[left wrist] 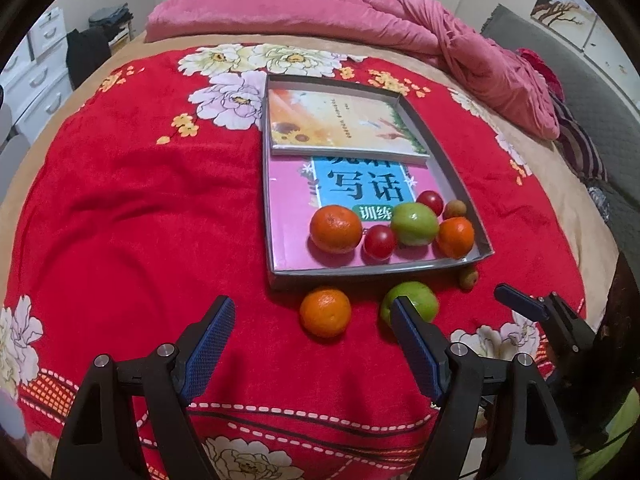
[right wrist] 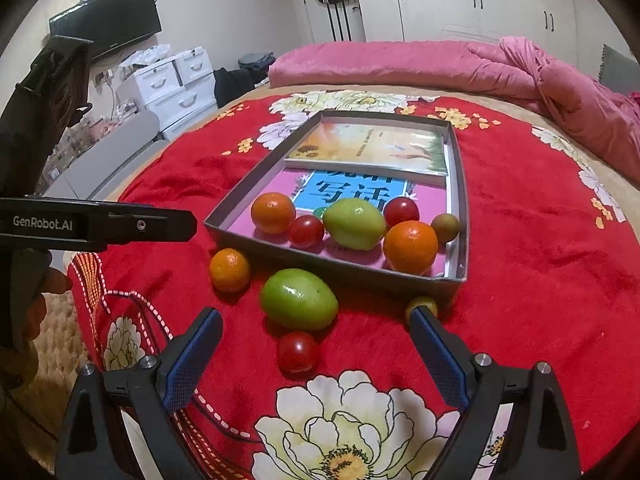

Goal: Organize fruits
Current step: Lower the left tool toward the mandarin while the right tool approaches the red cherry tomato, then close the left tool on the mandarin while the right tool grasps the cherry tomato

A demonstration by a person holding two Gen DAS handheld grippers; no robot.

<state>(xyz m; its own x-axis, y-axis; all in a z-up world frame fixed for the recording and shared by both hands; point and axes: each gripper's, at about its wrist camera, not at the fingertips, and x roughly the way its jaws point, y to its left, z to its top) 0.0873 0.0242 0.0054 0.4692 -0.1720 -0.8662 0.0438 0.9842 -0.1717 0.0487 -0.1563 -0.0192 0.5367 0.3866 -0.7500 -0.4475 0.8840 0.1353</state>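
A grey shallow tray [left wrist: 360, 271] [right wrist: 224, 216] on the red flowered blanket holds two books, two oranges, two cherry tomatoes, a green fruit [left wrist: 414, 224] and a small brownish fruit. In front of it lie a loose orange [left wrist: 325, 312] [right wrist: 229, 270], a second green fruit [left wrist: 416, 300] [right wrist: 298, 299], a small brownish fruit [left wrist: 469, 278] [right wrist: 421, 304] and a cherry tomato [right wrist: 298, 352]. My left gripper [left wrist: 313, 303] hangs open over the loose orange. My right gripper [right wrist: 315, 313] is open above the loose green fruit and the tomato. Neither touches any fruit.
A rolled pink quilt [left wrist: 360, 16] lies along the bed's far side and right. White drawers [right wrist: 172, 84] and a TV stand beyond the bed's left edge. The left gripper's body [right wrist: 120, 224] reaches in from the left, near the tray's corner.
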